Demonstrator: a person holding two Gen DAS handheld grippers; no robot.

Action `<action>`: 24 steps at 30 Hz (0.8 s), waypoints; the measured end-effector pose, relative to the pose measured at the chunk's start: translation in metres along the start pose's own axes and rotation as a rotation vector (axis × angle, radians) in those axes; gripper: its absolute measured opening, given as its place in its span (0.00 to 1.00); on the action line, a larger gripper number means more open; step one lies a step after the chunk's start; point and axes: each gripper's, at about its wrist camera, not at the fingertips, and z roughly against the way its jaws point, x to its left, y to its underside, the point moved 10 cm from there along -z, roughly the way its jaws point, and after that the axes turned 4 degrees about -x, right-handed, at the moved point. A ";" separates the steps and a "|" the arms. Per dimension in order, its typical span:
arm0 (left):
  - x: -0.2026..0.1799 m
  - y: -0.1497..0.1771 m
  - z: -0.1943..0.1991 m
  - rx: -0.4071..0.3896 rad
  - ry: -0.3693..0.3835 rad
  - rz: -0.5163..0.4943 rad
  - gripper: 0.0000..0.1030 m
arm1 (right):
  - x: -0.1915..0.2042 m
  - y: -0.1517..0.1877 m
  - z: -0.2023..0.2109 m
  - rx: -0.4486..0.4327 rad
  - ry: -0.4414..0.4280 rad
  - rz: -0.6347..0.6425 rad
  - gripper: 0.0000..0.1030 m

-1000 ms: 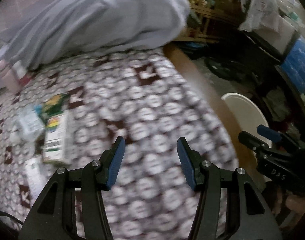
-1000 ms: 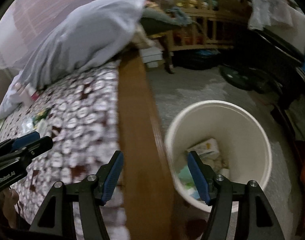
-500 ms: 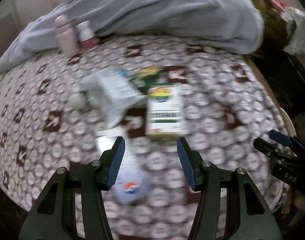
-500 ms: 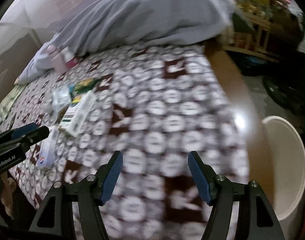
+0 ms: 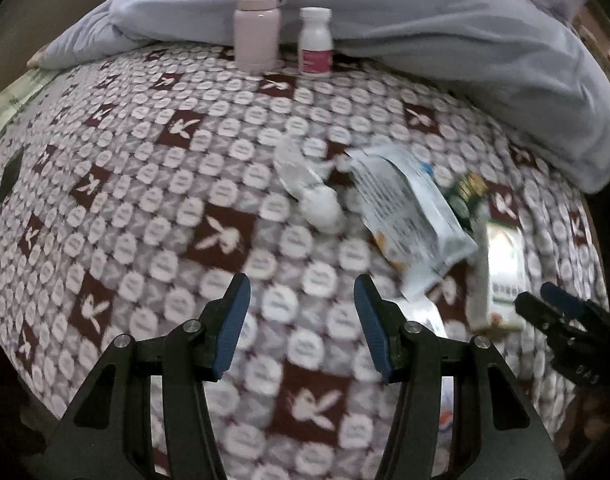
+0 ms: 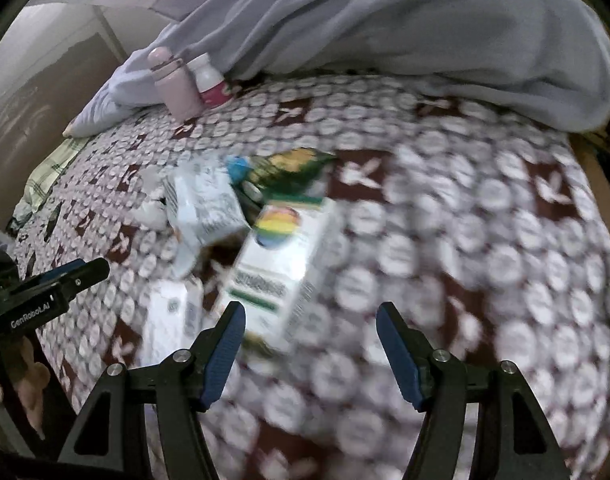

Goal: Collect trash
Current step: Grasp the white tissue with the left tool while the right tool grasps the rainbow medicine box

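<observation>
Below my jaws: soft woven bed cover, matt, maroon-and-white print. My pads ribbed blue rubber on matt black plastic arms, bare metal screws. Ahead right: glossy crinkled plastic pouch, smooth printed card box. Far ahead: matt pink bottle, smooth white plastic bottle, soft grey cloth quilt.

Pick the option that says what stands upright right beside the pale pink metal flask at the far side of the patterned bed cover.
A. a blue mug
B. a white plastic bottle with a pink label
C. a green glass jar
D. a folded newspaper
B: the white plastic bottle with a pink label stands upright close beside the pale pink metal flask, in front of the grey blanket.
</observation>
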 end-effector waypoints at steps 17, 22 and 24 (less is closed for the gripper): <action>0.010 -0.045 -0.085 0.053 0.055 0.150 0.51 | -0.010 -0.009 -0.036 0.083 0.127 0.123 0.63; 0.000 -0.042 -0.085 0.050 0.120 0.148 0.20 | -0.008 -0.004 -0.042 0.054 0.115 0.155 0.52; -0.004 -0.042 -0.074 0.036 0.112 0.123 0.13 | -0.006 -0.003 -0.034 0.044 0.091 0.156 0.50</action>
